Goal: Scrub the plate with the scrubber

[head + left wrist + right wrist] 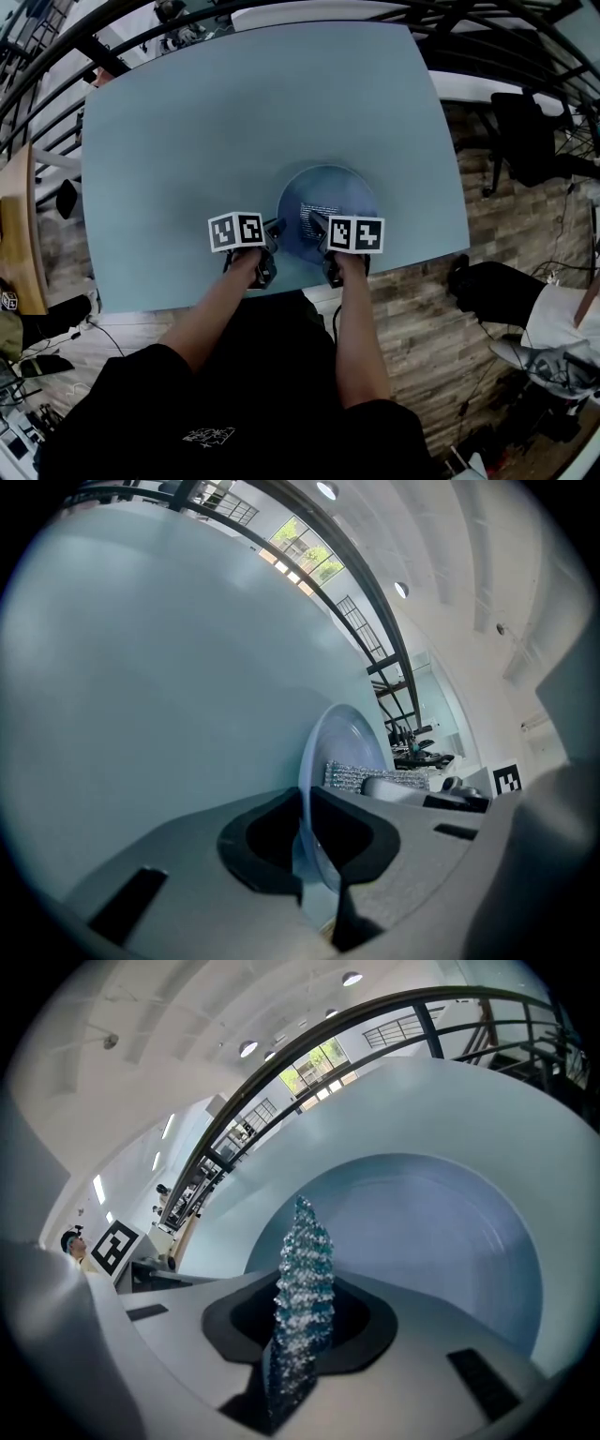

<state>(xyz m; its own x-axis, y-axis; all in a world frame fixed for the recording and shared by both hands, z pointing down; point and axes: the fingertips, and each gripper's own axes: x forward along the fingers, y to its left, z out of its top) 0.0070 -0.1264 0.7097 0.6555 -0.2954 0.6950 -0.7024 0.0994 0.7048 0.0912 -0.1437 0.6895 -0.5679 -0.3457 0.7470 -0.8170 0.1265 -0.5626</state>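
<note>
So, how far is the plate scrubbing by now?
Done: the left gripper is clamped on the rim of the round blue plate, and the right gripper grips the glittery teal mesh scrubber. In hand: the scrubber is over the plate's inside. Remaining: the scrubbing itself; progress cannot be judged.

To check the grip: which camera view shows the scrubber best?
The right gripper view: the scrubber stands centre, pinched in the jaws of the right gripper. The left gripper view shows a glittering strip against the plate; the head view, a small pale patch.
</note>
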